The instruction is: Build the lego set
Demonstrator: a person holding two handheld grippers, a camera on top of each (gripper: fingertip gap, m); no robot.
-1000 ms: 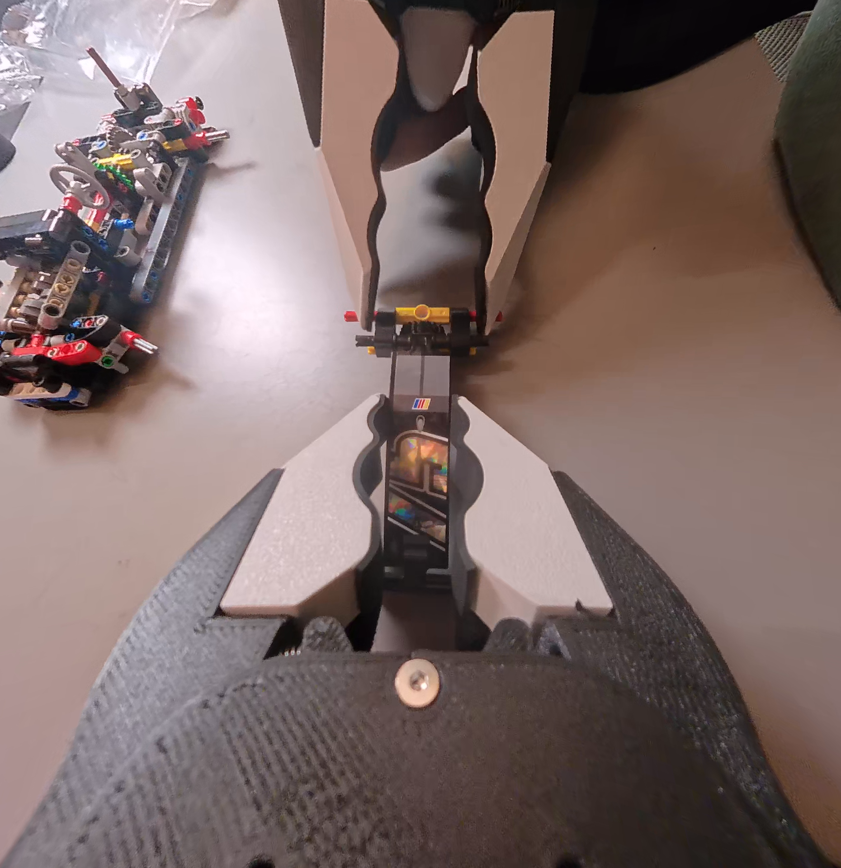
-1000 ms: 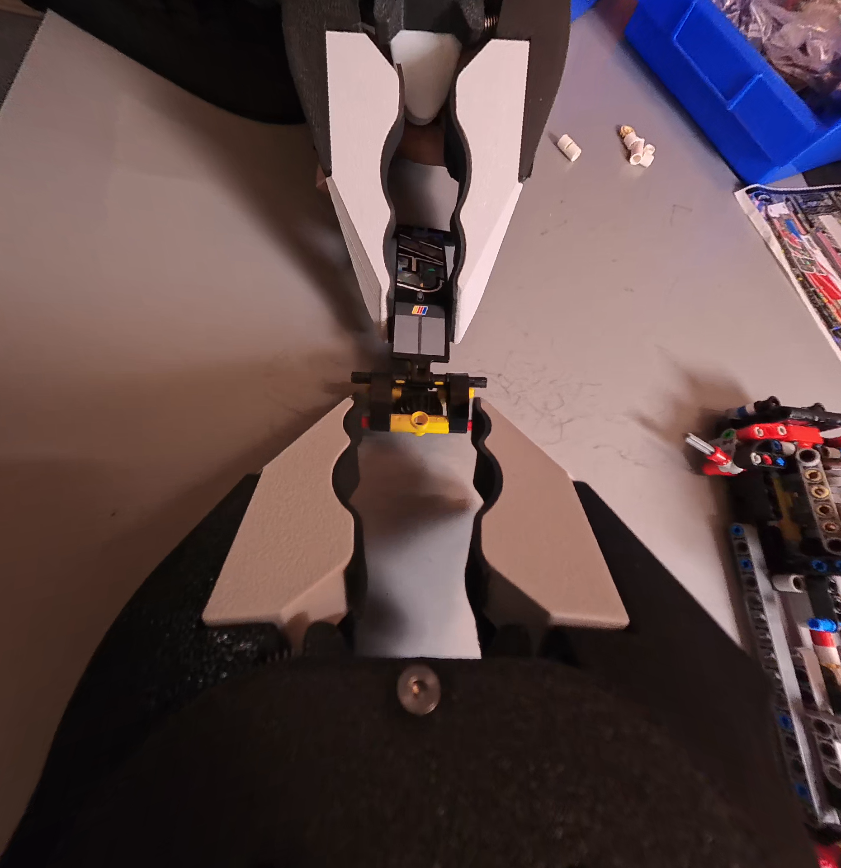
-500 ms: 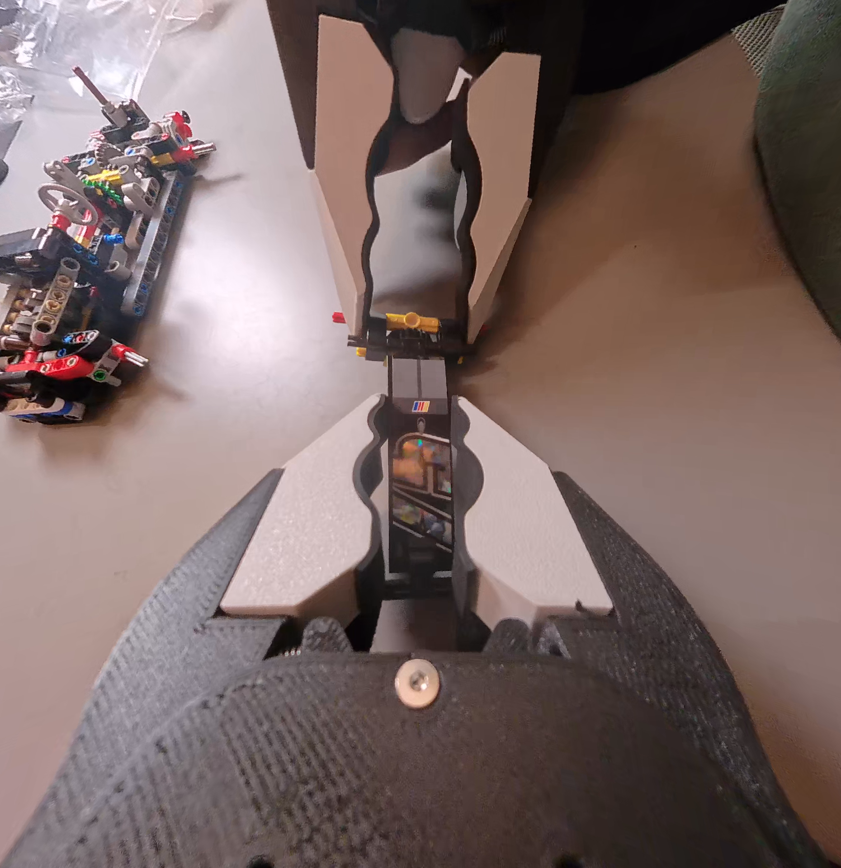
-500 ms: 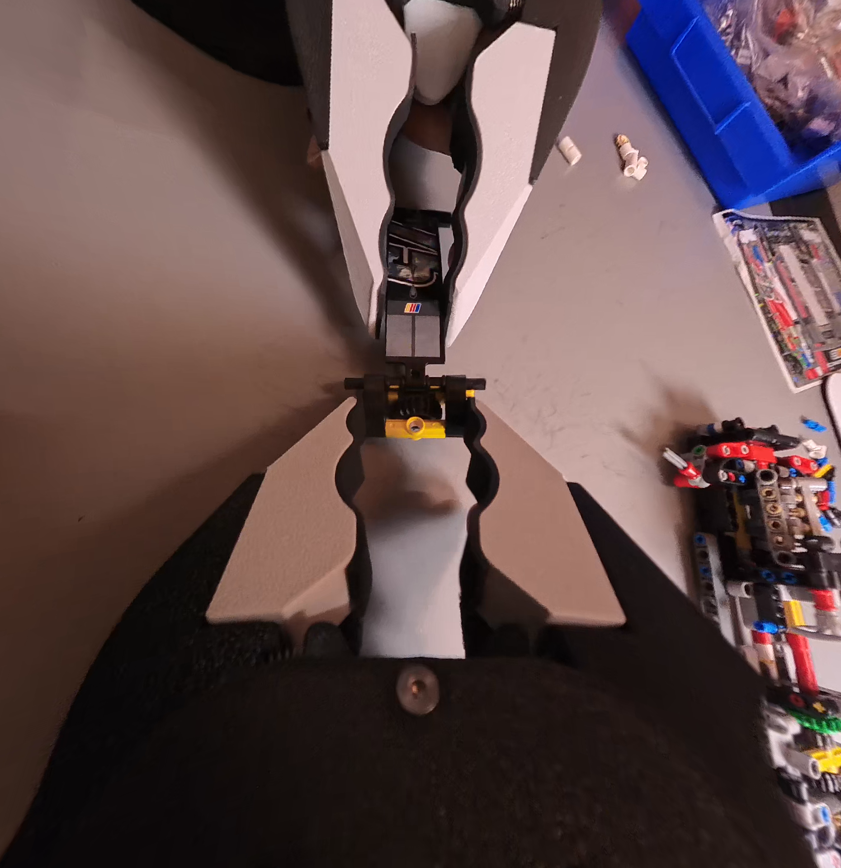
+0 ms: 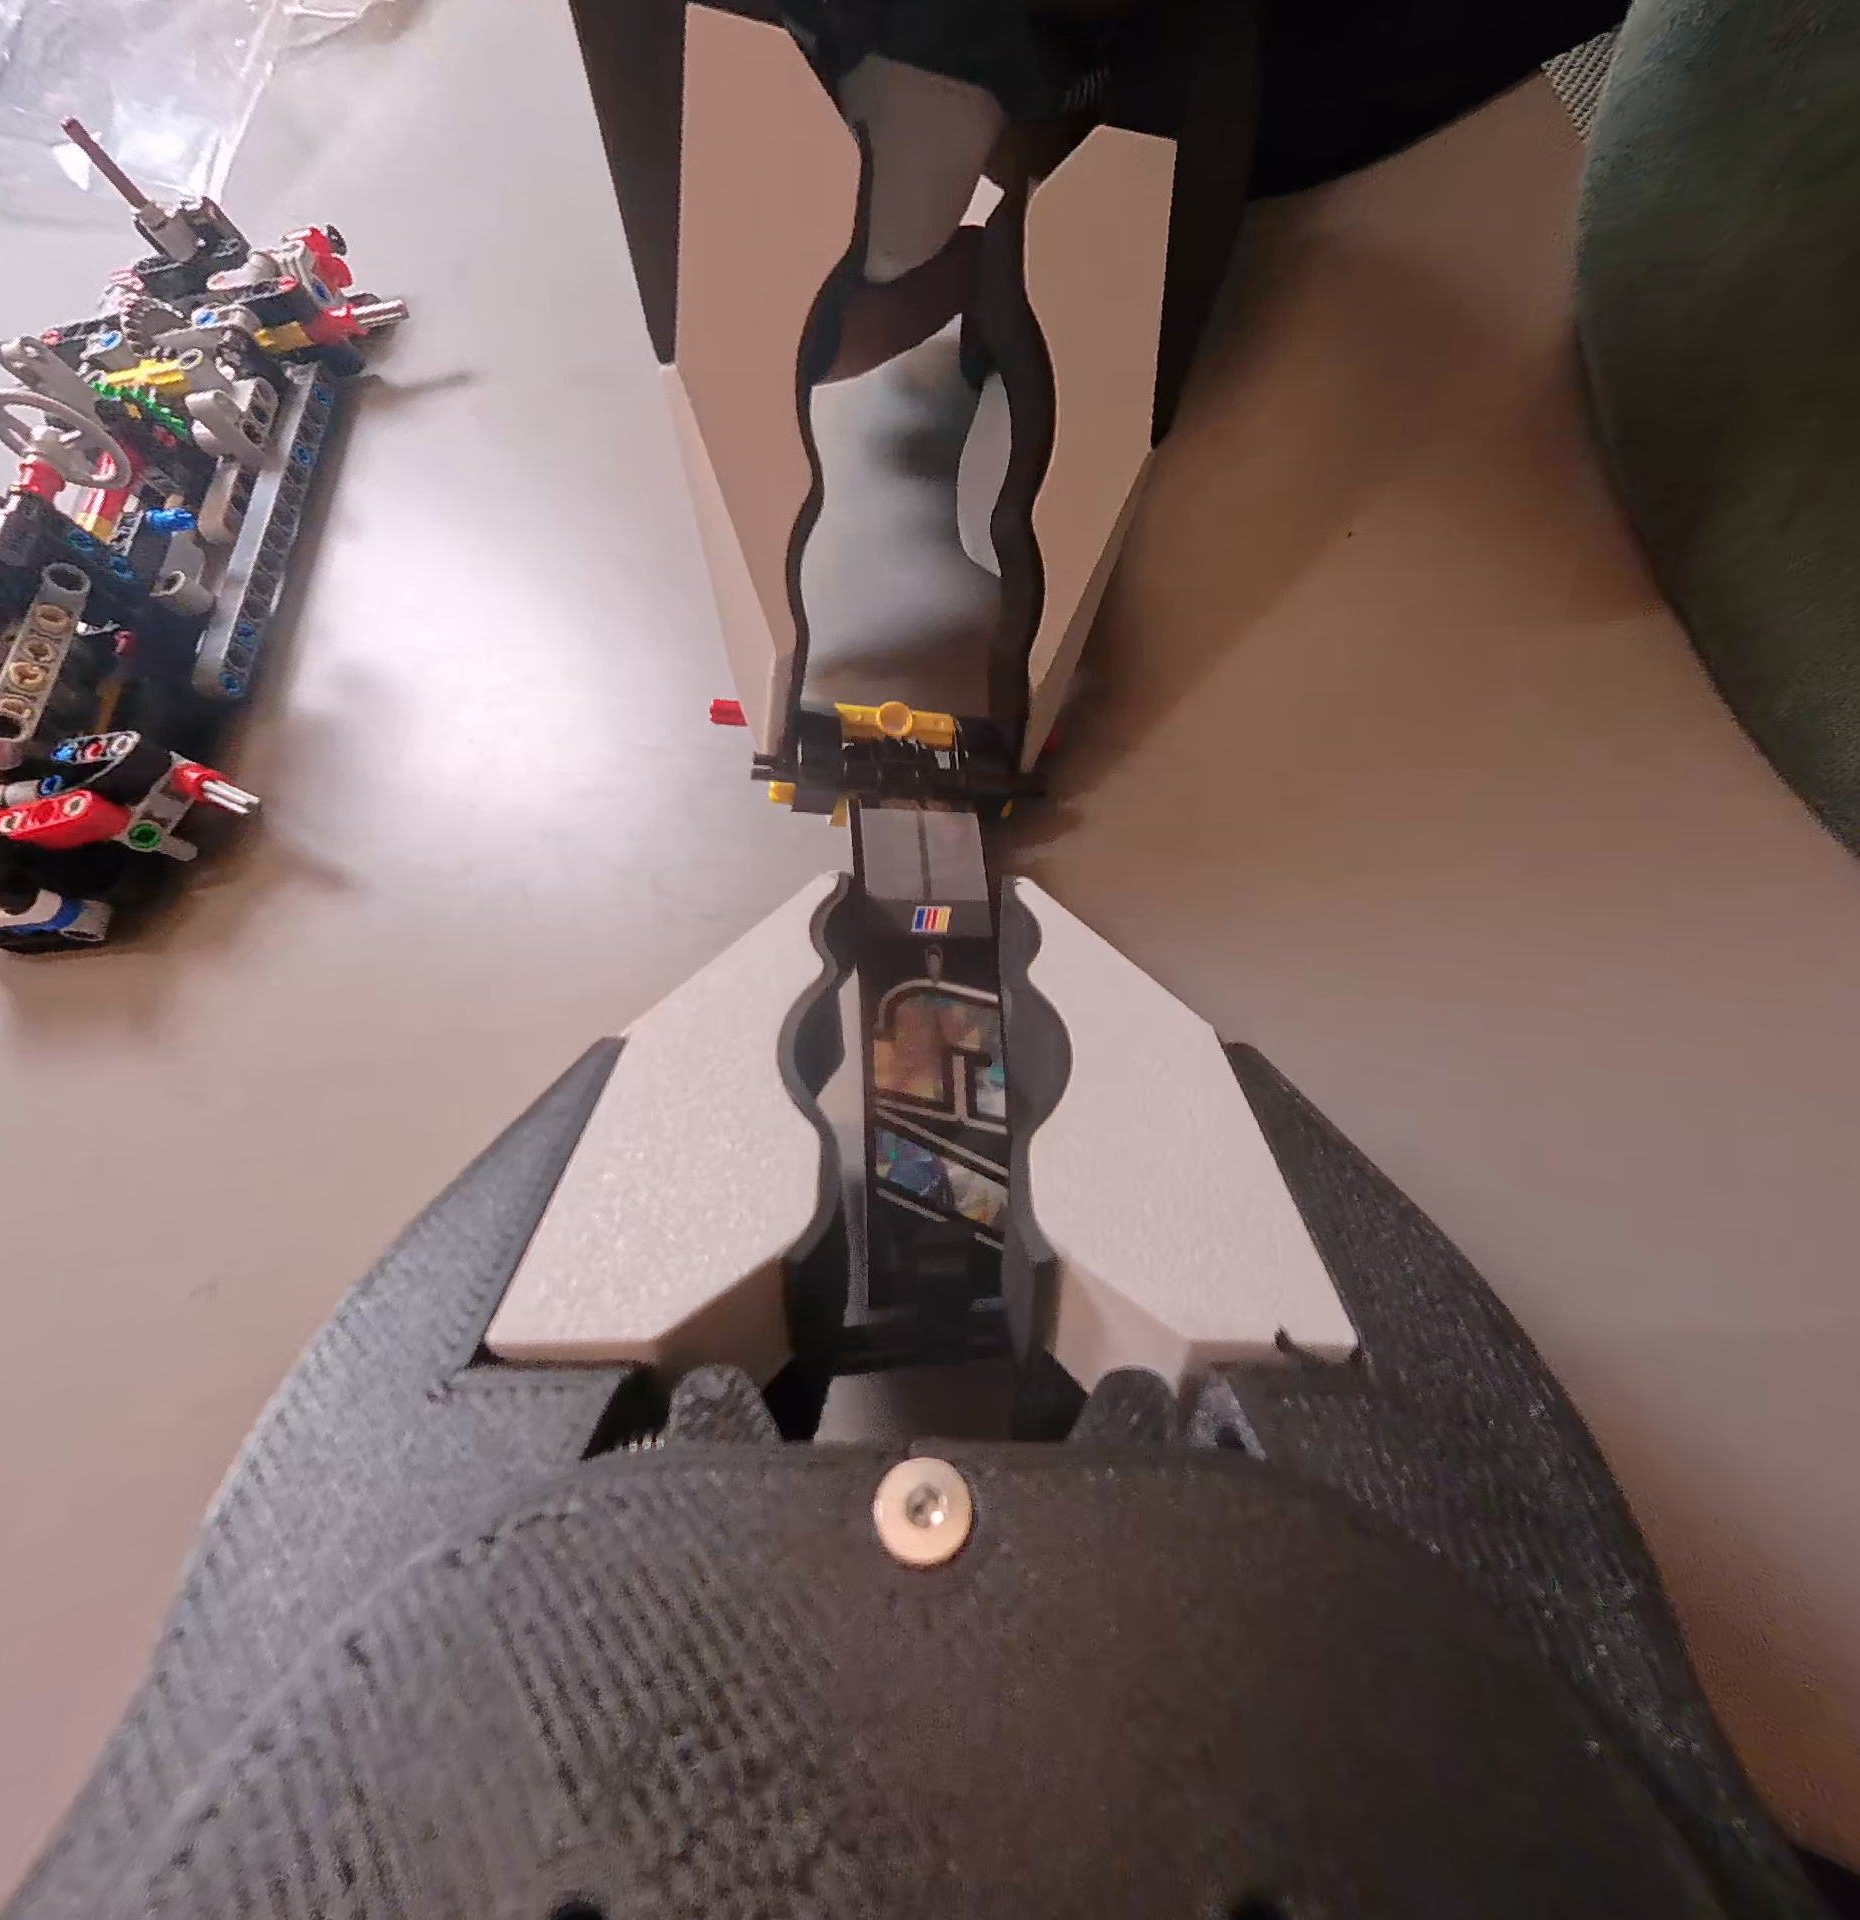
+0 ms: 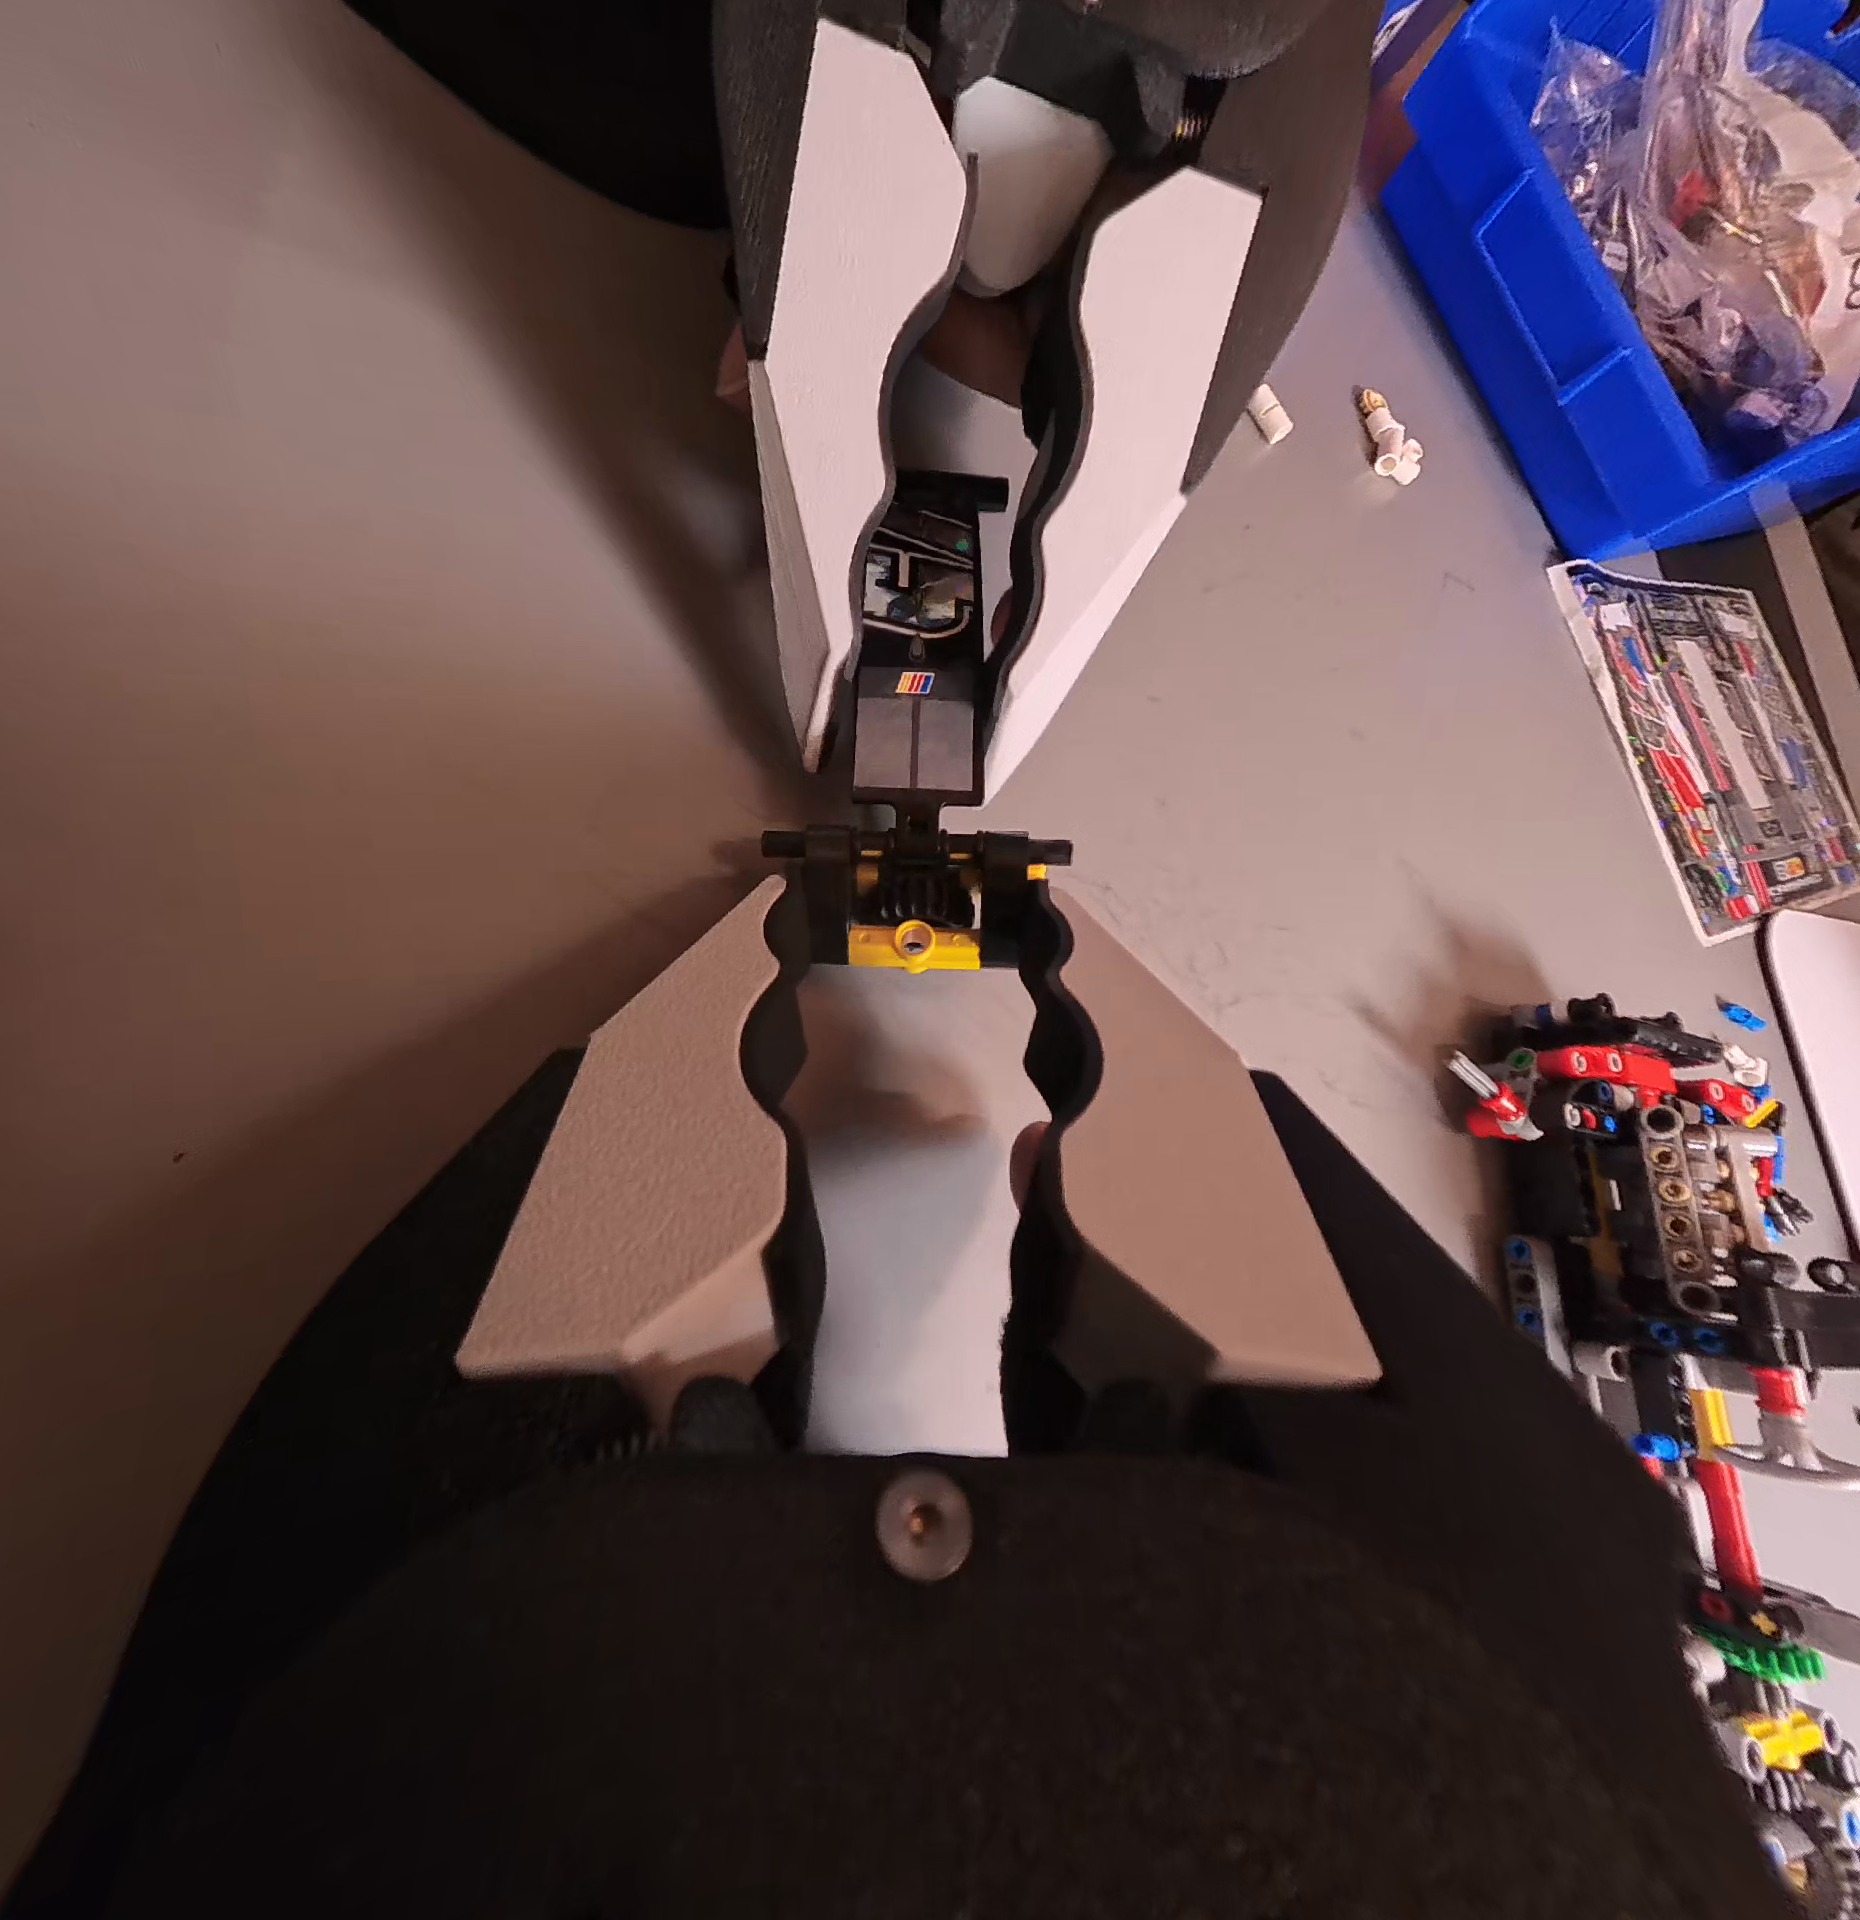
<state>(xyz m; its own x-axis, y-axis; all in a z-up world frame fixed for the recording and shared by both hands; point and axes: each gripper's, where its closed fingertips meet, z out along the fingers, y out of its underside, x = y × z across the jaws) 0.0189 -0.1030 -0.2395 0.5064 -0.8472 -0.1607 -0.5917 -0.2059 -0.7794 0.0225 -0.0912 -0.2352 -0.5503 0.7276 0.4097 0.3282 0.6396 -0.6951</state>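
My left gripper (image 5: 926,894) clamps glossy black panel (image 5: 931,1049), long axis toward 12; right gripper (image 6: 910,914) pinches its yellow-black hinge (image 6: 913,914)

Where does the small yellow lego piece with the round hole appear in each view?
Left wrist view: upper centre, yellow piece between the far right gripper's fingertips.
Right wrist view: centre, yellow piece at that gripper's own tips.
Shared landmark: long black stickered panel, clamped by the left gripper.

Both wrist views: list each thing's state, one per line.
left gripper: shut on black stickered panel
right gripper: shut on yellow-and-black hinge piece
chassis build: unfinished, resting on table
blue bin: open, bags inside
instruction sheet: lying flat
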